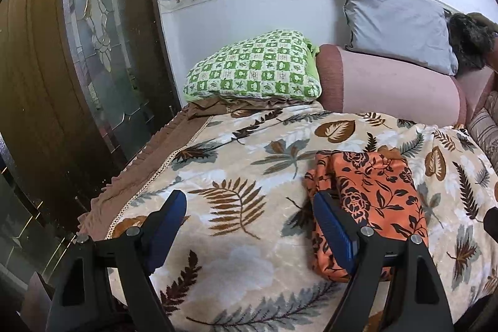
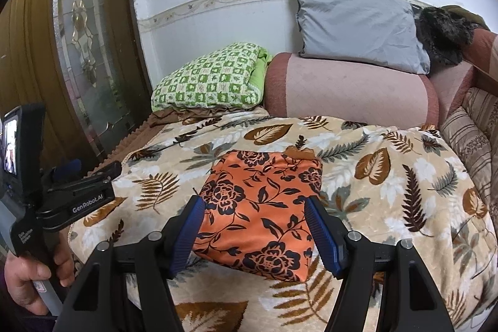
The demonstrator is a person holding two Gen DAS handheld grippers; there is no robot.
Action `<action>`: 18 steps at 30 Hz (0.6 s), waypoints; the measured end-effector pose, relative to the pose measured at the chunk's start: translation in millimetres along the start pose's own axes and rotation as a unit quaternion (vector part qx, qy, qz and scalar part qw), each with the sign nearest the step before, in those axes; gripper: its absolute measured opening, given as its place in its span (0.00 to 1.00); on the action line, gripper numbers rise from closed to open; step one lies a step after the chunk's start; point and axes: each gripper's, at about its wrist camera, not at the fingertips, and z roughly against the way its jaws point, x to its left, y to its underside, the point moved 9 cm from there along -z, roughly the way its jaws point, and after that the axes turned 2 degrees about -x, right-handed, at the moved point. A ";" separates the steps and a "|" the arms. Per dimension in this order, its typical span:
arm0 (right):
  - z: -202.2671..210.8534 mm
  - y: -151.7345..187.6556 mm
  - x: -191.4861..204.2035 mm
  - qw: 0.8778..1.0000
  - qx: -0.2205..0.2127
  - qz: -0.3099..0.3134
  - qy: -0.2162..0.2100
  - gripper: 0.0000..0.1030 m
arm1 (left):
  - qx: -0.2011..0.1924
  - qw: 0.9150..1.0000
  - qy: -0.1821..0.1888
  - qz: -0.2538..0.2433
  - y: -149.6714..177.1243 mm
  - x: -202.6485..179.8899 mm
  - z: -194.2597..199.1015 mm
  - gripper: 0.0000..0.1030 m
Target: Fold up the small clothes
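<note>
A folded orange cloth with a black flower print (image 1: 373, 201) lies on the leaf-patterned blanket (image 1: 236, 170). It also shows in the right wrist view (image 2: 261, 213). My left gripper (image 1: 249, 207) is open and empty, just left of the cloth, with its right finger beside the cloth's left edge. My right gripper (image 2: 253, 213) is open above the cloth's near part, one finger on each side. The left gripper (image 2: 90, 176) also shows at the left of the right wrist view, held in a hand.
A green checked pillow (image 1: 258, 67) lies at the far end of the bed. A pink bolster (image 1: 389, 83) and a grey cushion (image 1: 395, 24) stand against the wall. A wooden door with glass (image 1: 93, 52) is at the left. Striped cushions (image 2: 473, 139) sit at the right.
</note>
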 end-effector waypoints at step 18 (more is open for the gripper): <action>-19.7 -4.1 20.2 1.000 0.013 0.014 -0.009 0.68 | 0.009 1.000 0.000 0.007 2.3 10.9 -16.4 0.81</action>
